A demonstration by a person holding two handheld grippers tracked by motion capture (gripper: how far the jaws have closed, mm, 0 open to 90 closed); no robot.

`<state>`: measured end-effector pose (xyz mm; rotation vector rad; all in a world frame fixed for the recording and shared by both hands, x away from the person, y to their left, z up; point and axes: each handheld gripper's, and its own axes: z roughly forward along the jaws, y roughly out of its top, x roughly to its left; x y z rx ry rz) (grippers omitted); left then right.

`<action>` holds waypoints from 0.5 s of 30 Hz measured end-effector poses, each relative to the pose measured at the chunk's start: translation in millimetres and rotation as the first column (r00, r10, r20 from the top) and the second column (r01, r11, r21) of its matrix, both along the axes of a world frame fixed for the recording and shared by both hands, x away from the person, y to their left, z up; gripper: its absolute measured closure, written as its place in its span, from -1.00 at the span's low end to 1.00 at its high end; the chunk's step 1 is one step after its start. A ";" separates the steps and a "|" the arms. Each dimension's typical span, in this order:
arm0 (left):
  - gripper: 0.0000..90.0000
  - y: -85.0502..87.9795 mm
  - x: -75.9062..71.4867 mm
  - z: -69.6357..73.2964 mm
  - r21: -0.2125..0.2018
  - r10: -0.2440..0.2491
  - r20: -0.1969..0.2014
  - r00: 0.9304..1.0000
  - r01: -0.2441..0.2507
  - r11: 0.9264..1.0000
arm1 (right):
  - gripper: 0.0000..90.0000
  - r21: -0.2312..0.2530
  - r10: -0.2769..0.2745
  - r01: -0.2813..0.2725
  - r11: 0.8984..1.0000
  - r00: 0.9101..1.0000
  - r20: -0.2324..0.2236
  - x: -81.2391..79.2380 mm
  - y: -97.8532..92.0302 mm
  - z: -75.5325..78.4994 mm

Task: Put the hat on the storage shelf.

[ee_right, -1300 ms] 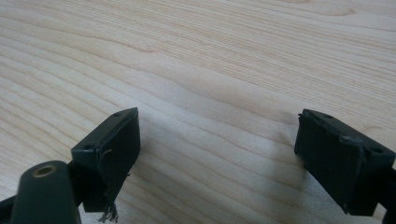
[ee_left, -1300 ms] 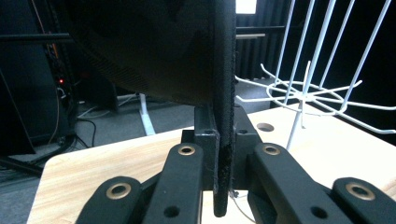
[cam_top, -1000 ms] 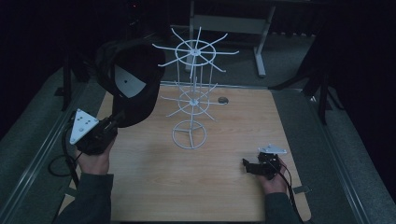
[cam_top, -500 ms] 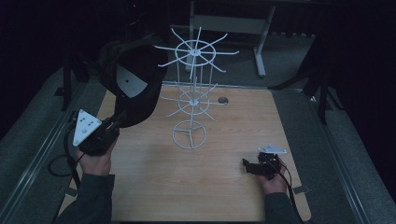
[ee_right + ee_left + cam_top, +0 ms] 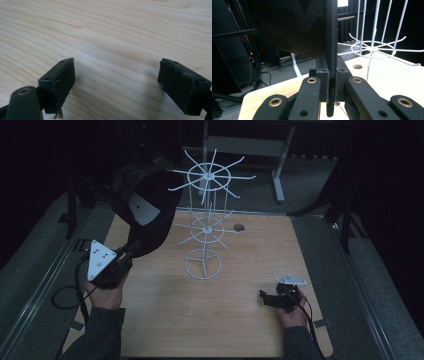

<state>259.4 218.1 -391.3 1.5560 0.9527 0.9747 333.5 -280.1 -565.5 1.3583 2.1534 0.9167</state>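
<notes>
A black cap [image 5: 145, 215] hangs in the air left of the white wire rack [image 5: 205, 220], its crown close to the rack's upper arms. My left gripper [image 5: 131, 251] is shut on the cap's brim from below. In the left gripper view the thin brim edge [image 5: 331, 50] stands upright, pinched at my left gripper [image 5: 331, 82], with the rack [image 5: 374, 45] behind to the right. My right gripper [image 5: 264, 298] rests on the wooden table [image 5: 240, 330] at the front right. It is open, and my right gripper [image 5: 117, 77] has bare wood [image 5: 112, 30] between its jaws.
The rack's round base [image 5: 202, 265] stands mid-table. A small round hole [image 5: 238, 227] sits in the tabletop behind it. Grey floor and metal rails [image 5: 45, 285] flank the table. A desk leg [image 5: 280, 170] stands at the back.
</notes>
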 end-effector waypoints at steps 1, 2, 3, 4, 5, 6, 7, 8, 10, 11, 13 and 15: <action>0.91 -0.5 0.2 -0.3 0.004 0.000 0.000 1.000 0.000 1.000 | -0.69 0.000 0.000 0.000 1.000 1.000 0.000 0.0 0.0 0.0; 0.91 -1.0 0.4 -0.7 0.007 0.000 0.001 1.000 0.000 1.000 | -0.69 0.000 0.001 -0.001 1.000 1.000 0.000 0.0 0.0 0.0; 0.91 -1.3 0.8 -1.0 0.010 0.001 0.001 1.000 -0.001 1.000 | -0.69 0.000 0.001 -0.001 1.000 1.000 0.000 0.0 -0.1 0.0; 0.91 -1.6 1.2 -1.4 0.015 0.002 0.000 1.000 -0.002 1.000 | -0.69 0.000 0.001 -0.001 1.000 1.000 0.000 0.0 0.0 0.0; 0.91 -2.3 1.6 -1.9 0.022 0.004 0.001 1.000 -0.004 1.000 | -0.69 -0.001 0.001 -0.001 1.000 1.000 0.001 0.0 -0.1 0.0; 0.91 -2.3 1.6 -1.9 0.022 0.004 0.001 1.000 -0.004 1.000 | -0.69 -0.001 0.001 -0.001 1.000 1.000 0.001 0.0 -0.1 0.0; 0.91 -4.3 2.5 -3.2 0.036 0.002 -0.001 1.000 -0.002 0.999 | -0.69 -0.001 0.000 0.000 1.000 1.000 0.001 0.0 0.0 0.0; 0.91 -5.3 2.7 -3.8 0.039 0.000 -0.002 1.000 0.000 0.999 | -0.69 0.000 0.000 0.000 1.000 1.000 -0.001 0.0 0.0 0.0; 0.91 -8.6 2.9 -5.2 0.056 -0.006 -0.002 1.000 0.006 0.998 | -0.69 0.000 0.000 0.000 1.000 1.000 -0.001 0.0 0.0 0.0; 0.91 -9.9 3.1 -5.7 0.056 -0.006 0.000 1.000 0.006 0.998 | -0.69 0.000 0.000 0.000 1.000 1.000 -0.001 0.0 0.0 0.0; 0.91 -12.4 3.3 -6.6 0.063 -0.012 -0.001 1.000 0.012 0.998 | -0.69 0.000 0.000 0.000 1.000 1.000 -0.001 0.0 0.0 0.0; 0.91 -13.8 3.7 -7.3 0.068 -0.015 -0.003 1.000 0.015 0.998 | -0.69 0.000 0.001 -0.001 1.000 1.000 -0.001 0.0 0.0 0.0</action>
